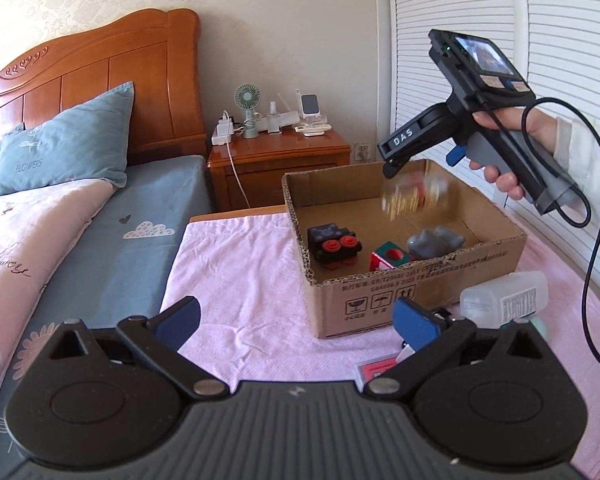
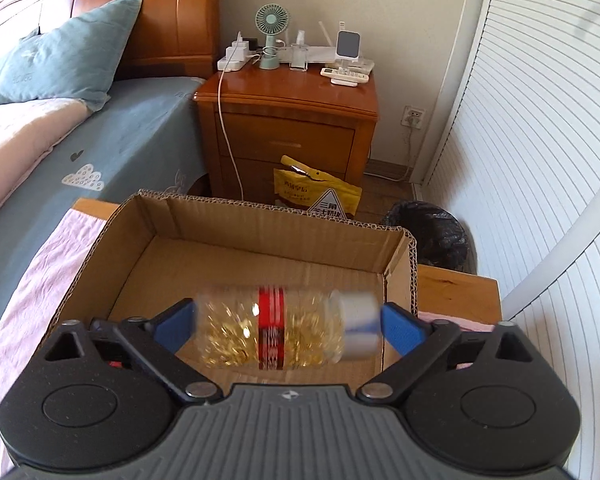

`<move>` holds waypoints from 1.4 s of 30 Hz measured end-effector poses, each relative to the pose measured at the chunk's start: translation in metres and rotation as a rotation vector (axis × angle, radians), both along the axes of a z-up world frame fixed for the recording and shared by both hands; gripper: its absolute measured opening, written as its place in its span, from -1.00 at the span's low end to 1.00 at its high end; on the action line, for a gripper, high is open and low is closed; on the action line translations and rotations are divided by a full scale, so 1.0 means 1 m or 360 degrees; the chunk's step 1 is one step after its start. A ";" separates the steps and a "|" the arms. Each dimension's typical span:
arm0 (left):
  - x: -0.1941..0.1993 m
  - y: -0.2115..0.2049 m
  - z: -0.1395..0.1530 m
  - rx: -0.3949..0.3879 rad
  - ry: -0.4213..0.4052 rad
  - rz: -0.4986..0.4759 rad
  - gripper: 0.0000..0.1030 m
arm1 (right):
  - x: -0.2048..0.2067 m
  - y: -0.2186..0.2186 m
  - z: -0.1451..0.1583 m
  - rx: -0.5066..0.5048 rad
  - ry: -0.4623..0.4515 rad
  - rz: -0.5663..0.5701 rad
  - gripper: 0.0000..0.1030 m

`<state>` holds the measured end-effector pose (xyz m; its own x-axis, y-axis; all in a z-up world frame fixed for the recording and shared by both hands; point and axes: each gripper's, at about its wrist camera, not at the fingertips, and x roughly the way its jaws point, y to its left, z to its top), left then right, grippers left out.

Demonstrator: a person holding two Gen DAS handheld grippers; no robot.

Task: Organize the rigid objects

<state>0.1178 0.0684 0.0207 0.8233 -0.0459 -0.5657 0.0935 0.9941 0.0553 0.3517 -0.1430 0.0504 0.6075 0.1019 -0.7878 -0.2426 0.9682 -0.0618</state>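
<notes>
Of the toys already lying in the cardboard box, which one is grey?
The elephant-shaped toy, at the right end near the box's front wall. The cube beside it is red and green; the blocky toy on the left is black with red wheels.

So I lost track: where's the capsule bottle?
Capsule bottle: blurred, lying sideways between the right gripper fingers, above the cardboard box.

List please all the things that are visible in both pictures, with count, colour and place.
cardboard box: 1, brown, on pink cloth
pink cloth: 1, covers table
clear bottle: 1, red label, blurred, over box between right tongs
black toy: 1, red wheels, in box
red-green cube: 1, in box
grey toy: 1, in box
white plastic bottle: 1, lying beside box
nightstand: 1, wooden, by bed
fan: 1, green, on nightstand
left tongs: open, empty
right tongs: open
</notes>
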 end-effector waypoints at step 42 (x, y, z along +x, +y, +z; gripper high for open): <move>-0.031 -0.014 -0.012 -0.0003 0.0145 0.0012 0.98 | -0.206 -0.074 -0.060 0.0064 0.0094 -0.0192 1.00</move>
